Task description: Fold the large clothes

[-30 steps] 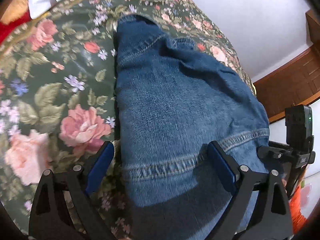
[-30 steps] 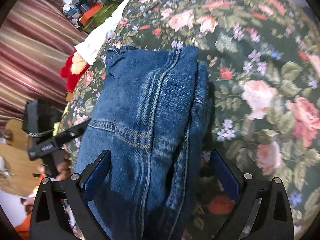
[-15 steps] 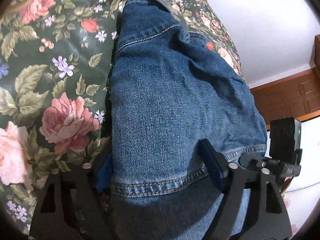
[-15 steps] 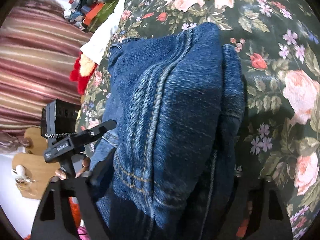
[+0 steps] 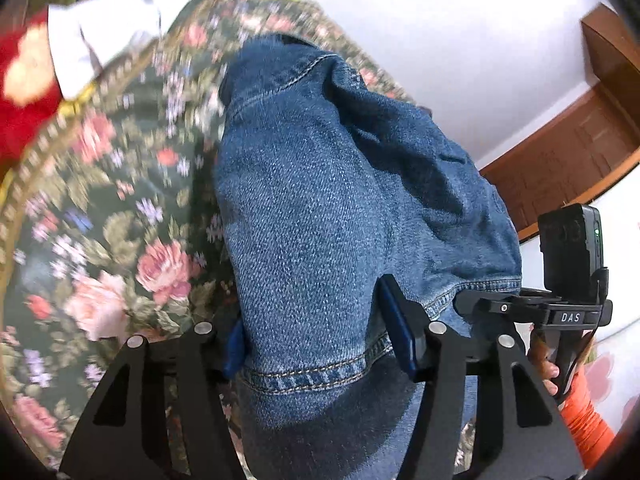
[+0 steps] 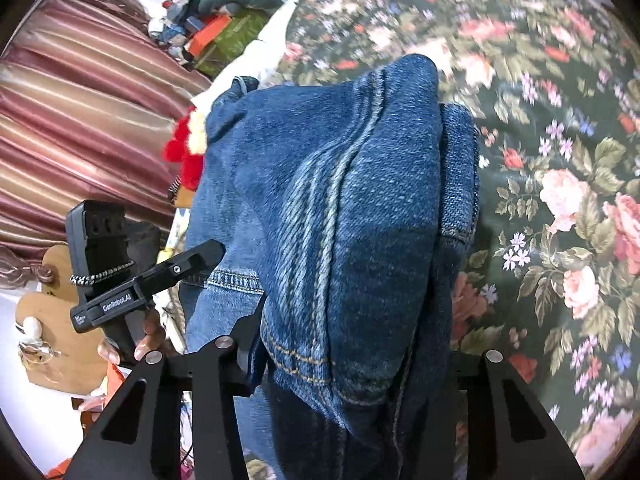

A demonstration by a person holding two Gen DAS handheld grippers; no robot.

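Observation:
A pair of folded blue jeans [image 5: 328, 208] lies over the flowered bed cover [image 5: 100, 208]. My left gripper [image 5: 320, 344] is shut on the jeans' hem end, denim bunched between its blue pads. My right gripper [image 6: 352, 364] is shut on the thick folded side of the jeans [image 6: 340, 208], with denim filling the space between the fingers. Each gripper shows in the other's view: the right one in the left wrist view [image 5: 560, 312], the left one in the right wrist view [image 6: 132, 292]. The held end is raised off the bed.
A white cloth [image 5: 108, 44] and a red plush toy [image 5: 20, 92] lie at the bed's far side. A striped curtain [image 6: 80, 120] and clutter [image 6: 212, 28] stand beyond the bed. A wooden door frame [image 5: 568, 152] and white wall are at the right.
Both grippers closed on the near end of the jeans and lifted it. The jeans now bulge up and the views have tilted upward.

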